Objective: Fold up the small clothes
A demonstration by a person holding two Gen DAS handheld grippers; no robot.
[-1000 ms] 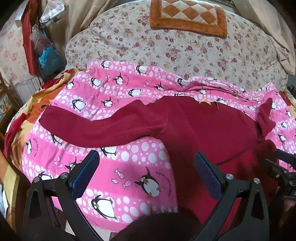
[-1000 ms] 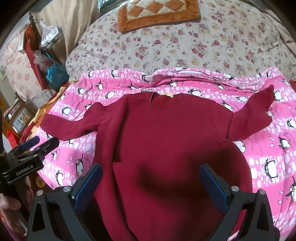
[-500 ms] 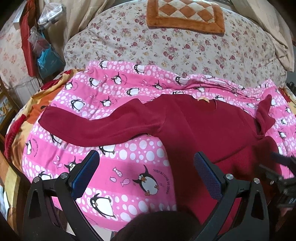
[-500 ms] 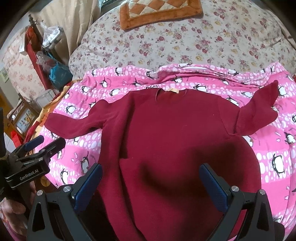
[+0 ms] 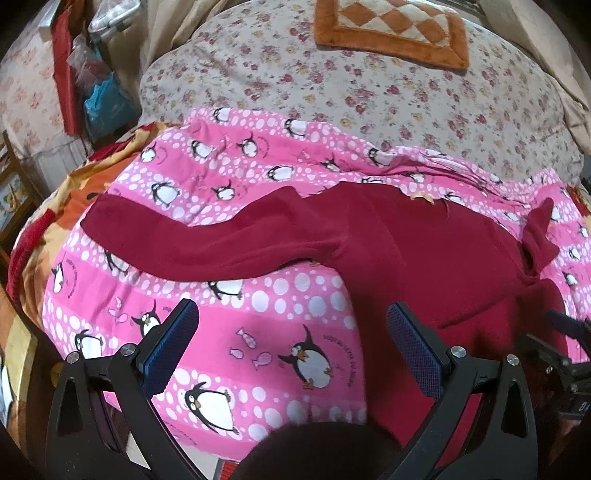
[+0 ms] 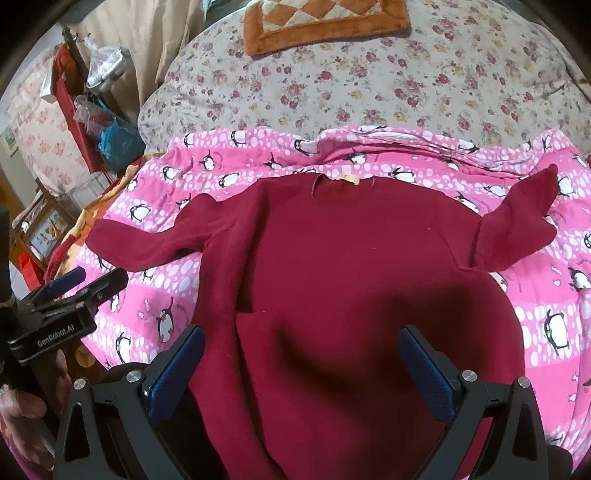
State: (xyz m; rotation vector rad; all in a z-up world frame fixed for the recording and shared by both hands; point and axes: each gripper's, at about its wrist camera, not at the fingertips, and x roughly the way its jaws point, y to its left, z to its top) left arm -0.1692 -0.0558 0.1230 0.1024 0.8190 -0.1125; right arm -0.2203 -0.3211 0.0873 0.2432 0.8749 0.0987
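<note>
A small dark red long-sleeved sweater (image 6: 351, 266) lies flat, neck away from me, on a pink penguin-print blanket (image 6: 155, 295). Its left sleeve (image 5: 192, 240) stretches out to the left; its right sleeve (image 6: 517, 229) is bent upward. The sweater also shows in the left wrist view (image 5: 424, 258). My left gripper (image 5: 291, 343) is open and empty above the blanket, just left of the sweater's body. My right gripper (image 6: 301, 369) is open and empty above the sweater's lower body. The left gripper also shows in the right wrist view (image 6: 81, 288).
The blanket covers a bed with a floral quilt (image 6: 369, 81) behind it. An orange checkered mat (image 6: 325, 18) lies on the quilt. Bags and red items (image 5: 92, 92) hang at the far left. An orange patterned cloth (image 5: 55, 221) lies under the blanket's left edge.
Both grippers have drawn back slightly toward me and stayed open. The sweater has not moved.
</note>
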